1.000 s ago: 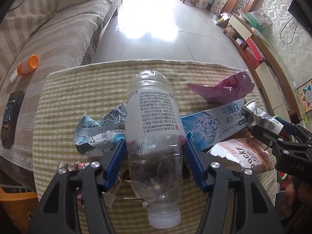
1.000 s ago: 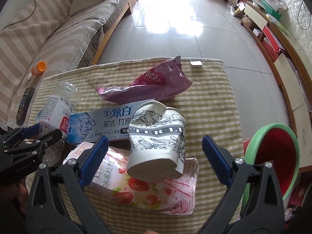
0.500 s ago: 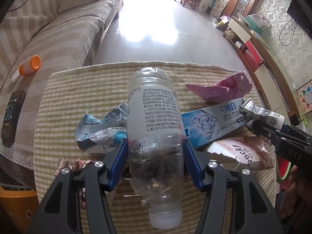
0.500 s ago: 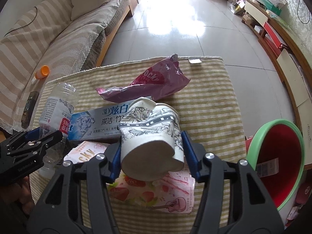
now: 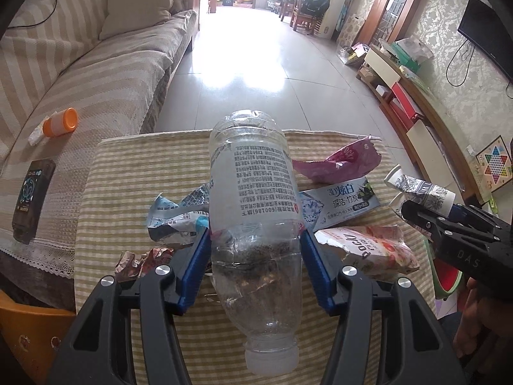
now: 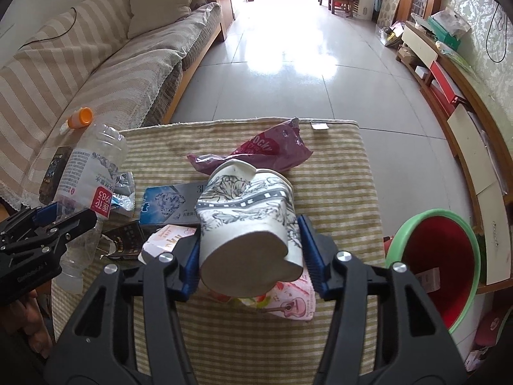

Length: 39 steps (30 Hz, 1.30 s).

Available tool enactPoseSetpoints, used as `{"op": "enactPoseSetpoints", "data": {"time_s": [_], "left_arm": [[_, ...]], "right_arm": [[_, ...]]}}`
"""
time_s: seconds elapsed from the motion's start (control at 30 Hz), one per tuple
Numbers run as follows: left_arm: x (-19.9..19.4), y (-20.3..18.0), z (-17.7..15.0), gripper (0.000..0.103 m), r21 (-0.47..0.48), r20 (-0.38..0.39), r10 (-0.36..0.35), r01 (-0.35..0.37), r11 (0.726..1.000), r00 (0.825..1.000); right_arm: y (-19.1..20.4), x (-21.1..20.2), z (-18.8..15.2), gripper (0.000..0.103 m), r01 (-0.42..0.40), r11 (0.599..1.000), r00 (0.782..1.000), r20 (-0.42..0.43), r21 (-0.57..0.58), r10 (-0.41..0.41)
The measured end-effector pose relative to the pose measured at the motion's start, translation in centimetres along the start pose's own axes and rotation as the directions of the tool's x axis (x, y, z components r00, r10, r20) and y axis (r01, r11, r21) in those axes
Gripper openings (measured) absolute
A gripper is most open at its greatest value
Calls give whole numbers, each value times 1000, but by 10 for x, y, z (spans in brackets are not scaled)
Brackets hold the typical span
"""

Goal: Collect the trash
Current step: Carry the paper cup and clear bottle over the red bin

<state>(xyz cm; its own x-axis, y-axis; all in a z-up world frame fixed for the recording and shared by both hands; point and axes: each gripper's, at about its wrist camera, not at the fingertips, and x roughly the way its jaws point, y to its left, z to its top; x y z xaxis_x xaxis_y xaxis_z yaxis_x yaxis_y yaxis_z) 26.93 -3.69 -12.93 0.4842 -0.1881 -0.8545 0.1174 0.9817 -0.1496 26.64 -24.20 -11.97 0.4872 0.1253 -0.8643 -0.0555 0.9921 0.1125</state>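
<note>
My left gripper (image 5: 255,250) is shut on a clear plastic bottle (image 5: 253,199), cap end toward the camera, lifted above the striped table (image 5: 128,192). My right gripper (image 6: 250,240) is shut on a crushed patterned paper cup (image 6: 247,218), also raised over the table. The bottle shows in the right wrist view (image 6: 89,176) and the cup in the left wrist view (image 5: 420,189). On the table lie a toothpaste box (image 5: 343,199), a purple snack bag (image 5: 340,163), a pink Pocky bag (image 5: 365,250) and a crumpled blue-white wrapper (image 5: 173,221).
A red bin with a green rim (image 6: 439,263) stands on the floor right of the table. A sofa (image 5: 80,73) on the left holds an orange-capped bottle (image 5: 57,123) and a dark phone-like device (image 5: 30,195). Low shelving (image 6: 465,122) lines the right wall.
My right gripper closed on the paper cup and lifted it. My left gripper raised the bottle higher off the table.
</note>
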Motion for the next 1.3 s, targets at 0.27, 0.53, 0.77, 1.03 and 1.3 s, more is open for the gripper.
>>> {"op": "enactPoseSetpoints", "data": {"time_s": [0.27, 0.53, 0.77, 1.03, 1.3], "left_arm": [[-37, -7, -13, 54, 1, 43, -7, 7, 1000, 999], [-75, -18, -31, 54, 15, 82, -14, 13, 1000, 997], [-94, -35, -43, 54, 28, 101, -45, 42, 999, 994], [-99, -81, -40, 54, 101, 103, -93, 82, 991, 990], [-83, -150, -30, 54, 186, 67, -194, 179, 966, 979]], "right_arm": [[7, -39, -10, 52, -8, 1000, 999, 45, -10, 9], [6, -77, -25, 52, -20, 1000, 996, 90, -10, 20], [-11, -104, -41, 52, -20, 1000, 993, 118, 9, 19], [-52, -123, -54, 52, -1, 997, 989, 145, 75, -10], [-120, -138, -68, 52, 51, 981, 985, 155, 185, -81]]}}
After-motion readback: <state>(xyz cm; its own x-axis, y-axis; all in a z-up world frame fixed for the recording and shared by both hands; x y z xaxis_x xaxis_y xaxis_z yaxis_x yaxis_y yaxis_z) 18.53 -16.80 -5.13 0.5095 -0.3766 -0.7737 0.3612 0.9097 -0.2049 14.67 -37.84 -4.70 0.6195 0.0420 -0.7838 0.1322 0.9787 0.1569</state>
